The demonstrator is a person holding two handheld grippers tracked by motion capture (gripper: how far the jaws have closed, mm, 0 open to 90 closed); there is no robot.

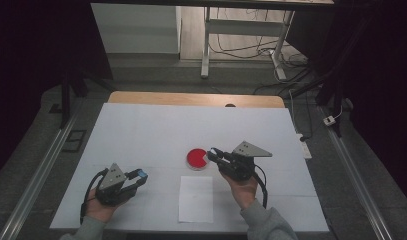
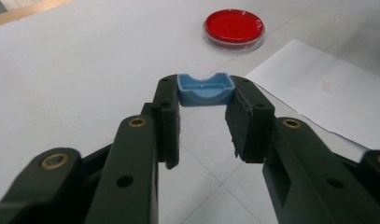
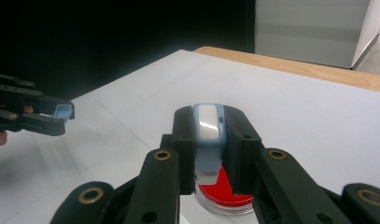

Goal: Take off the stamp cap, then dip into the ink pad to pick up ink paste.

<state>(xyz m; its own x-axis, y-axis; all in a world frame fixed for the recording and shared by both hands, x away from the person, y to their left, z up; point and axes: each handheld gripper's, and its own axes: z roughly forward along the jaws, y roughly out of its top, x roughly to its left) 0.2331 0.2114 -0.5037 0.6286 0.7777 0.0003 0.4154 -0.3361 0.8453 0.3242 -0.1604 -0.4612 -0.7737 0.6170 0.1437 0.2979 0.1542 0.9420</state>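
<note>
My left gripper (image 1: 140,176) hovers over the table's front left, shut on a small light-blue plastic piece (image 2: 205,90) with a curved notch, pinched between its fingertips. At the right, my right gripper (image 1: 212,154) is shut on a narrow blue-and-white plastic item (image 3: 207,125) held upright between its pads. It sits just above the right edge of a round red dish (image 1: 196,158) with a clear rim. In the right gripper view the dish (image 3: 223,192) lies partly hidden under the jaws, and the left gripper (image 3: 61,112) shows farther off at left.
A white sheet of paper (image 1: 196,198) lies in front of the dish, between both hands. The white table cover (image 1: 141,125) ends at a wooden strip (image 1: 191,98) at the back. Desk legs and cables stand on the floor beyond.
</note>
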